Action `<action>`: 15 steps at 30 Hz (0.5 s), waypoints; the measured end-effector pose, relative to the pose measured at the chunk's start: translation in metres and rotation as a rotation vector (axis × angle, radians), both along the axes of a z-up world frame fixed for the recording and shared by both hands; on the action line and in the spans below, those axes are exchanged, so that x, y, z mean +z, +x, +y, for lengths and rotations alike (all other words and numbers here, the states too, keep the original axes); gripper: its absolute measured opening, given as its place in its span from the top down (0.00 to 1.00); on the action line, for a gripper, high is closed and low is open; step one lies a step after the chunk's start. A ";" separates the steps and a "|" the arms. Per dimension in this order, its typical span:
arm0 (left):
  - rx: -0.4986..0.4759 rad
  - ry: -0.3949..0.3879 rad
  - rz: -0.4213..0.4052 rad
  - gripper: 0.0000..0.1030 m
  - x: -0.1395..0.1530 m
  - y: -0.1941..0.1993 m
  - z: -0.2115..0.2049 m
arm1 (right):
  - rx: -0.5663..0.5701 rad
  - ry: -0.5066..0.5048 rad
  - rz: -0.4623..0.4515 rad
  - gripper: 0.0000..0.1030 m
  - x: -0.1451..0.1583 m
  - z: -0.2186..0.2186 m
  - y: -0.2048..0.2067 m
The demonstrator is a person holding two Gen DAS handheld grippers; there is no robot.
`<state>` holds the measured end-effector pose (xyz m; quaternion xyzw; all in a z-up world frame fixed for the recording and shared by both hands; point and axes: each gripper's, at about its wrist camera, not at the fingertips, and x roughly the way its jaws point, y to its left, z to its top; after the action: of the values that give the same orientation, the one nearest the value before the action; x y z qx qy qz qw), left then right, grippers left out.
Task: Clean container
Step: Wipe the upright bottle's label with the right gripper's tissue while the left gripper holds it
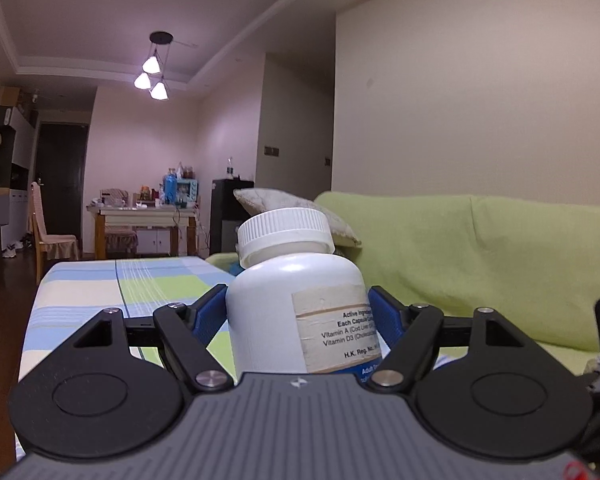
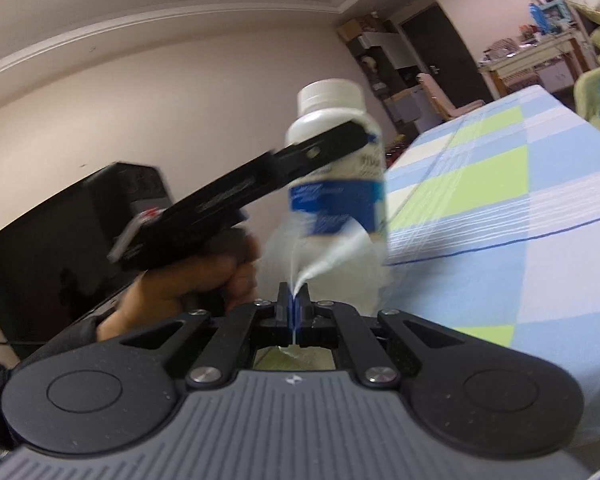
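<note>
Your left gripper [image 1: 298, 312] has its blue pads [image 1: 208, 312] clamped on both sides of the white bottle [image 1: 284, 304]; the bottle is upright, held off the table, cap [image 1: 286, 232] on, label at 3 o'clock on the body. In the right wrist view the bottle [image 2: 336, 168] sits at 12 o'clock, w/ your left hand [image 2: 188, 280] on the gripper handle at 9 o'clock. Your right gripper [image 2: 293, 304] has its fingers pressed together, pinching a white wipe [image 2: 324, 264]; the wipe is blurred, spread against the lower part of the bottle. The checked tablecloth [image 2: 500, 184] runs at 3 o'clock; in the left wrist view a green sofa [image 1: 480, 256] is behind the bottle.
</note>
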<state>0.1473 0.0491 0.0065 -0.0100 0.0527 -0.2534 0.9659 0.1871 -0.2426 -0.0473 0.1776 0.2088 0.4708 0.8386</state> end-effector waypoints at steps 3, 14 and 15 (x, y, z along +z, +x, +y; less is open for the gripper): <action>-0.004 0.026 0.023 0.27 -0.003 -0.002 -0.001 | -0.042 -0.031 0.003 1.00 0.002 0.001 0.006; 0.014 0.073 0.019 0.32 -0.002 -0.006 -0.004 | -0.130 -0.118 -0.009 1.00 0.008 0.013 0.027; 0.012 0.070 0.023 0.32 -0.001 -0.005 -0.004 | -0.133 -0.129 -0.006 1.00 0.009 0.014 0.027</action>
<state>0.1422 0.0450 0.0059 0.0208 0.0725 -0.2453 0.9665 0.2139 -0.2281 -0.0387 0.1353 0.2242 0.4003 0.8782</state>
